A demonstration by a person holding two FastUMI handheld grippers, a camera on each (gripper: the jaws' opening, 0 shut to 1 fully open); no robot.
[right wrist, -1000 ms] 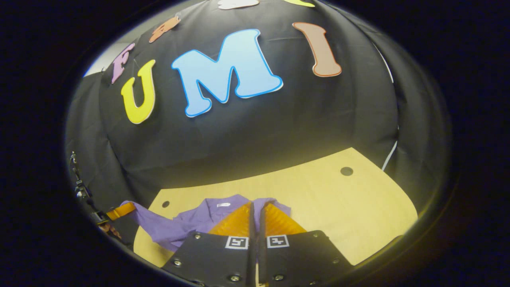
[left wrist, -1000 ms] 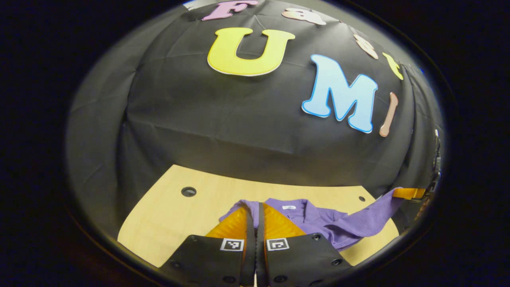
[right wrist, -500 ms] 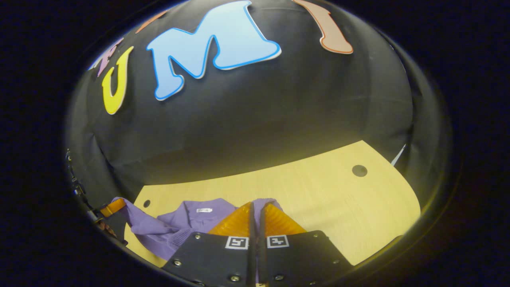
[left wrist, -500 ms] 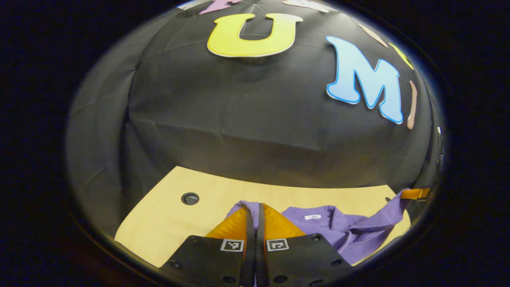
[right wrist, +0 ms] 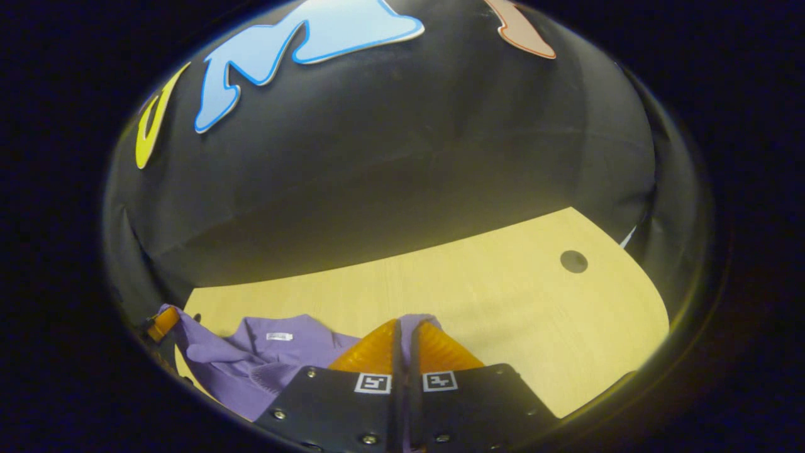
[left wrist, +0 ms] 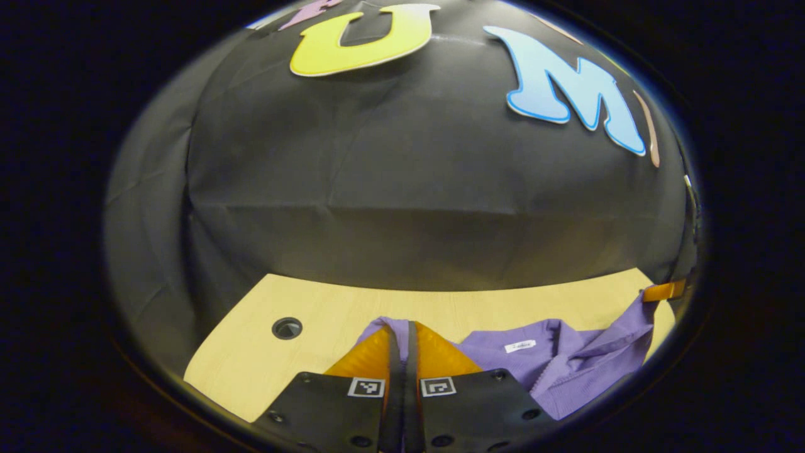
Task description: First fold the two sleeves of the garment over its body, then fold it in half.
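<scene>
A purple garment with a white neck label lies on the pale wooden table. In the left gripper view my left gripper is shut on a purple edge of it, cloth showing at the fingertips. At the far right of that view the other gripper holds the cloth's opposite corner, lifted. In the right gripper view my right gripper is shut on the garment, which stretches left to the other gripper at the edge. Which parts of the garment are pinched is hidden.
The table has round holes, one at the left in the left gripper view and one at the right in the right gripper view. The black booth wall rises right behind the table's far edge.
Both grippers have tipped down and moved apart, each still pinching the garment. The cloth between them now stretches wider and lies lower toward the table.
</scene>
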